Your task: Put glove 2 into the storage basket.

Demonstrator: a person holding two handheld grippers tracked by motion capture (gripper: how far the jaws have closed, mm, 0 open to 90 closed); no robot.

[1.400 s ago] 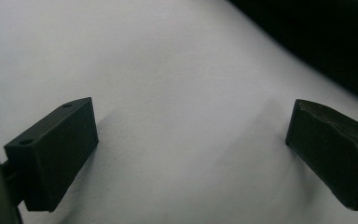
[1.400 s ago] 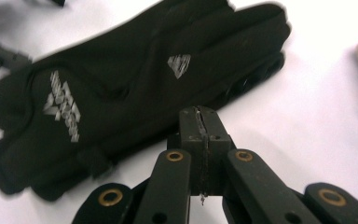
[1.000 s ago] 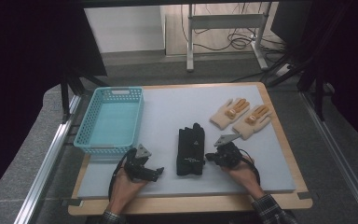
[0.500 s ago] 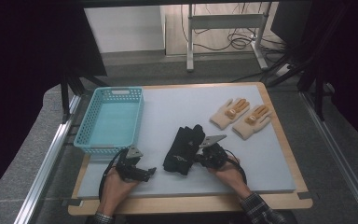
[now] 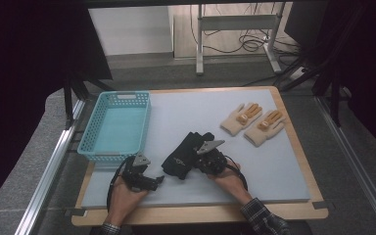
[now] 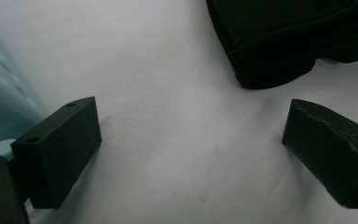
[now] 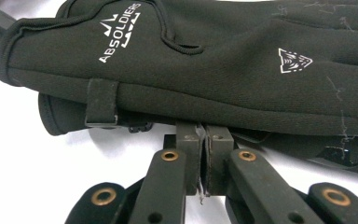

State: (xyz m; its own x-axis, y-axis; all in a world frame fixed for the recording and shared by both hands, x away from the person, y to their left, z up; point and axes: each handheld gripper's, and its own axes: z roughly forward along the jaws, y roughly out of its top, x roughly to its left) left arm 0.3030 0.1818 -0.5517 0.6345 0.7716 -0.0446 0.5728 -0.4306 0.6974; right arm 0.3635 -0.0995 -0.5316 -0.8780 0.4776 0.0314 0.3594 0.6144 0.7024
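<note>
Jaws, right: my right gripper (image 7: 204, 135) has its jaws pressed together, with no gap showing. The tips touch the near edge of the black gloves (image 7: 191, 70). I cannot tell whether a fold of fabric is pinched between them.
Jaws, left: my left gripper (image 6: 191, 116) stands wide open with nothing between the pads, low over the grey mat (image 6: 168, 154).
Glove position: the black gloves (image 5: 183, 154) lie stacked on the mat between my two hands, directly ahead of the right jaws.
Glove axis: the long axis runs across the right gripper view with the cuffs at its left. In the high view the cuffs point toward my left gripper (image 5: 156, 181).
Nearer hand: my right gripper (image 5: 198, 160) is in contact. The left is just short of the cuff (image 6: 279, 37).
Container: the blue basket (image 5: 112, 155) sits beyond my left hand, near the cuffs, and holds nothing.
Other items: the tan gloves (image 5: 252, 120) lie side by side, well apart toward the far right.
Judgement: the basket lies cuff-ward of the gloves, so the move goes toward the left.
</note>
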